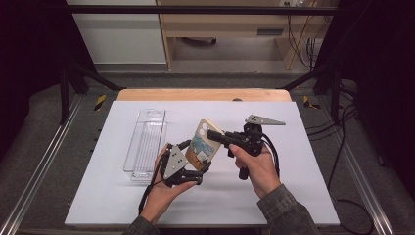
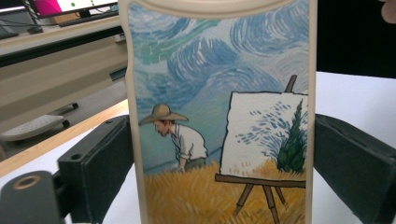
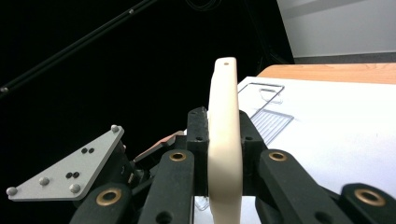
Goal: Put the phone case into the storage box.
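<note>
A cream-edged phone case [image 1: 203, 141] printed with a painter at an easel in a wheat field is held tilted above the white table, between both grippers. My left gripper [image 1: 197, 164] is shut across the width of its lower end. In the left gripper view the case [image 2: 219, 93] stands upright with a black jaw against each long edge. My right gripper [image 1: 221, 137] is shut on the case's upper part from the right. The right gripper view has the case [image 3: 224, 93] edge-on, and the fingers [image 3: 197, 135] press on its front and back faces.
A clear plastic tray [image 1: 146, 142] lies lengthwise on the left of the white table top [image 1: 293, 196], also visible as the tray [image 3: 268, 109] in the right gripper view. A wooden strip [image 1: 205, 94] borders the far edge. Black frame posts stand at both sides.
</note>
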Tool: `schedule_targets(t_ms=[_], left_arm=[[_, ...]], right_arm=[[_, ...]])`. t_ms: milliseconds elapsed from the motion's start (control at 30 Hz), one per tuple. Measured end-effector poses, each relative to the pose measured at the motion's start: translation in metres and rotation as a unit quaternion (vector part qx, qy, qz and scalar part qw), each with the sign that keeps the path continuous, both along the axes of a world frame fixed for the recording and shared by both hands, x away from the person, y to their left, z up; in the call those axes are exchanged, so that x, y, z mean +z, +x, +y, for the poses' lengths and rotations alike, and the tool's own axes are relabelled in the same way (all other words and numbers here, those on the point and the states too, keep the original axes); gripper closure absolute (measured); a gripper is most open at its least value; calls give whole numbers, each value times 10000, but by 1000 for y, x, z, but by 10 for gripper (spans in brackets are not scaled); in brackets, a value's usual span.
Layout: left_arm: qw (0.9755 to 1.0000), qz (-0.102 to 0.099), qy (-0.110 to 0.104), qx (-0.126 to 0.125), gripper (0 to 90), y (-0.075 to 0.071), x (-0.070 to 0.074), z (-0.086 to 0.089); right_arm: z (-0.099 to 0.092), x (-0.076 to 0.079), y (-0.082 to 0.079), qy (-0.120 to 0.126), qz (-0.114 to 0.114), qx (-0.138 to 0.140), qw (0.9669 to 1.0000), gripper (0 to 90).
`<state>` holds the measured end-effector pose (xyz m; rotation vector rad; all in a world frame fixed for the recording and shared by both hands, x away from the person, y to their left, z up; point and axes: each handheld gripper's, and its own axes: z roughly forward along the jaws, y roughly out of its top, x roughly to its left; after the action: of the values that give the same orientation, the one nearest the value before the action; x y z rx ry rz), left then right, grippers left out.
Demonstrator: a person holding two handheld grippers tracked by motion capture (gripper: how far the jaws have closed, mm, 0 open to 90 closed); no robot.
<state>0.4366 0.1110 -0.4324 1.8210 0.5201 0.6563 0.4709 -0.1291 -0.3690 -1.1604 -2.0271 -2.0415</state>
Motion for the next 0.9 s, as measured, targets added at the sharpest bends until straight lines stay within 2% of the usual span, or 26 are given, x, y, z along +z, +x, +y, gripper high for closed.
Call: schedule_targets(t_ms=[100, 233, 300, 333, 400, 500, 700, 900], left_arm=[[9999, -3, -106, 4, 48, 0, 2, 2], [9997, 64, -252, 31, 34, 3, 3, 3], [9993, 142, -339, -24, 30, 5, 4, 3], [9991, 191, -388, 12, 14, 6, 4, 2], [9990, 230, -384, -22, 28, 7, 3, 1], [9988, 274, -410, -38, 29, 6, 3, -3], [9977, 418, -519, -134, 24, 6, 7, -12], [9967, 517, -617, -70, 15, 11, 12, -17]], right_arm=[[3, 1, 0, -172, -116, -7, 9998, 802], [3, -1, 2, -239, -174, -49, 9996, 821], [3, -1, 2, -337, -244, -85, 9991, 856], [3, -2, 2, -298, -217, -78, 9993, 858], [4, -2, 2, -450, -306, -151, 9984, 860], [6, -4, 2, -573, -313, -139, 9978, 861], [13, -5, 0, -736, -596, -218, 9953, 862], [19, -5, -4, -767, -895, -259, 9927, 861]])
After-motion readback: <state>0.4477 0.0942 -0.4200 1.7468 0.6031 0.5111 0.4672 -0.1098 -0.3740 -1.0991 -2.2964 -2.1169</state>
